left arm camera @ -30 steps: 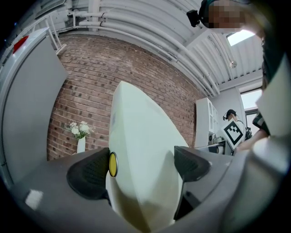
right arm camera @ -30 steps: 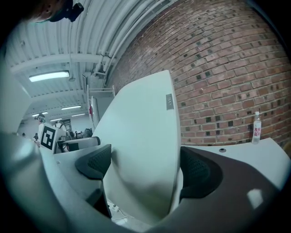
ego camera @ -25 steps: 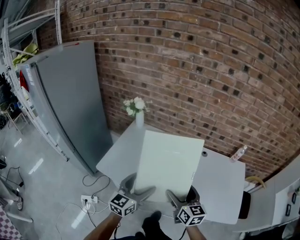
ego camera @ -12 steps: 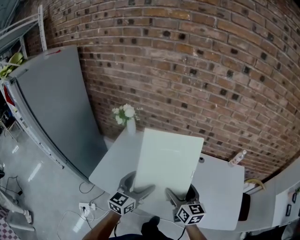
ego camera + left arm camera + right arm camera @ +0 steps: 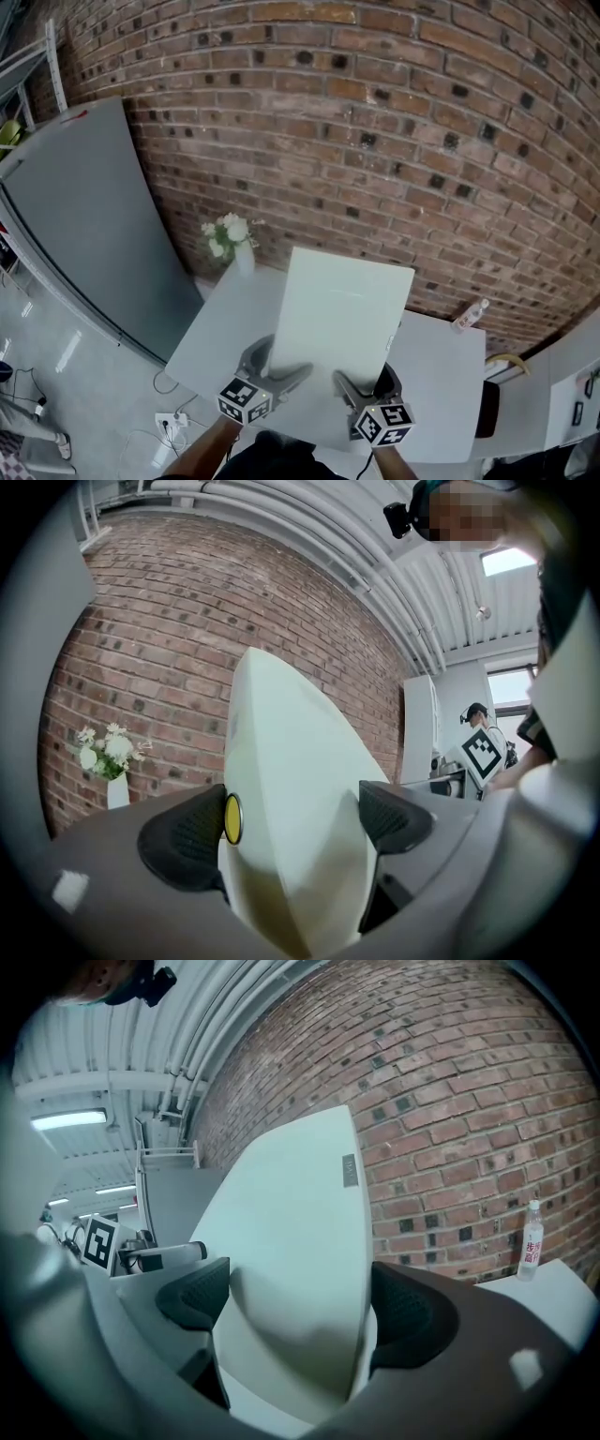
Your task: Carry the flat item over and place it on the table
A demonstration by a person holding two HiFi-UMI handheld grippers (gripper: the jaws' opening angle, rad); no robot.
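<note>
A flat, pale green-white board (image 5: 342, 314) hangs in the air above the white table (image 5: 441, 375), tilted up toward the brick wall. My left gripper (image 5: 274, 367) is shut on its near left edge and my right gripper (image 5: 364, 382) is shut on its near right edge. In the left gripper view the board (image 5: 291, 808) fills the gap between the black pads (image 5: 187, 836). In the right gripper view the board (image 5: 300, 1251) sits between the two pads (image 5: 408, 1312), with a small grey label near its far corner.
A white vase of white flowers (image 5: 228, 240) stands at the table's far left corner. A small clear bottle (image 5: 472, 312) stands at the far right by the brick wall. A large grey panel (image 5: 84, 216) leans at the left. A power strip (image 5: 173, 421) lies on the floor.
I have come closer to the table; the vase and grey panel have slid left and down in the head view. The board stays held the same way in both grippers.
</note>
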